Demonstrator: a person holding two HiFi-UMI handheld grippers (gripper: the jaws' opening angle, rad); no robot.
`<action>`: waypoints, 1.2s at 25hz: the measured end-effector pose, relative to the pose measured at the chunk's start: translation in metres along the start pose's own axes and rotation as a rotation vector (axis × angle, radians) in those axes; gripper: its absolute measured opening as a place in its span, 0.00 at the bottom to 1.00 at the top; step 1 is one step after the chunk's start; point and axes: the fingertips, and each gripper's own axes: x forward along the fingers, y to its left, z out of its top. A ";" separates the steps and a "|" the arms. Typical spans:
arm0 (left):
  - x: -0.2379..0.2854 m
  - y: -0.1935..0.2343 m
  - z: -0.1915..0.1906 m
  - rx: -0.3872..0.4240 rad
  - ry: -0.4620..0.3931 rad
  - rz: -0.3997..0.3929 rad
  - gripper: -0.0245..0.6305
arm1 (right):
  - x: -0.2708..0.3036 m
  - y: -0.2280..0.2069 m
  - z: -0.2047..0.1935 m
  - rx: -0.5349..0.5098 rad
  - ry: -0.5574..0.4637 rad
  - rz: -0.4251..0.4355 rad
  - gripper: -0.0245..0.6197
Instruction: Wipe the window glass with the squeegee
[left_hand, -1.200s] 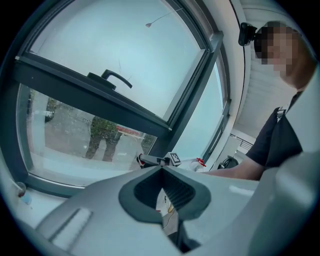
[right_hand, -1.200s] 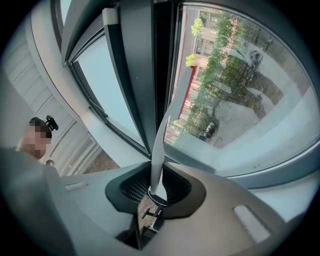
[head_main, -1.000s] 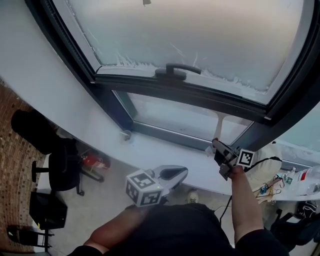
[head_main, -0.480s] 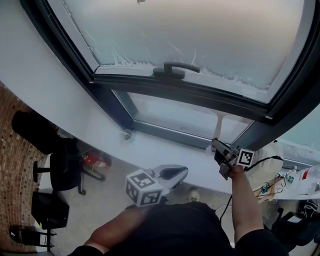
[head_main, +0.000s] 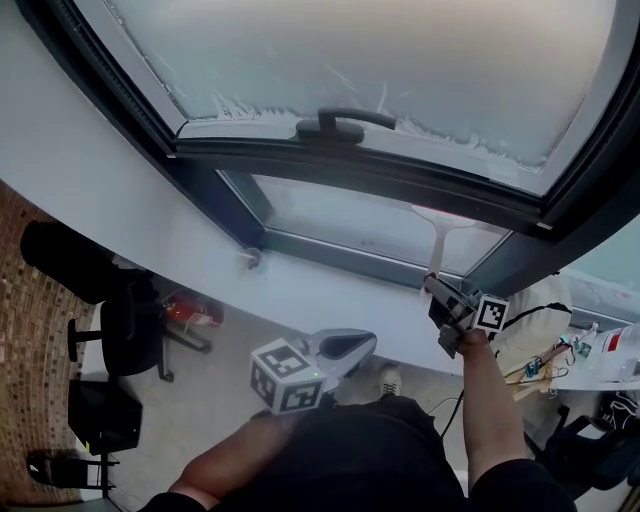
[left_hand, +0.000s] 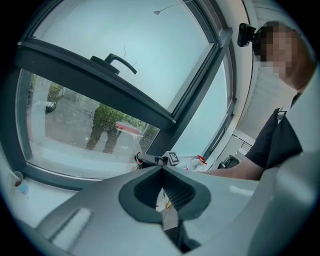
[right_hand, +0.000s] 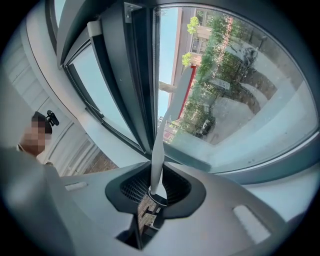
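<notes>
Pointing blade-first at the glass (head_main: 340, 215), the squeegee (right_hand: 158, 150) runs its long axis straight on ahead of the right gripper (right_hand: 156, 192), which clamps the handle end, likely for reach and steady pressure. Off to that gripper's side, the left gripper (left_hand: 161, 170) hangs low, closed on nothing, seemingly idle.

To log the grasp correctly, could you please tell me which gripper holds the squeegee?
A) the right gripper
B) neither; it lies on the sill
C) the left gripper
A: the right gripper is shut on the handle of the squeegee, while the left gripper is shut on nothing.
</notes>
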 end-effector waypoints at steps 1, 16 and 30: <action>0.001 0.001 -0.002 -0.006 0.003 0.001 0.04 | -0.001 -0.002 -0.002 0.004 0.001 -0.001 0.18; 0.016 0.019 -0.033 -0.091 0.058 0.012 0.04 | -0.006 -0.048 -0.036 0.069 0.029 -0.016 0.18; 0.040 0.040 -0.072 -0.171 0.097 0.011 0.04 | -0.013 -0.104 -0.076 0.133 0.044 -0.011 0.18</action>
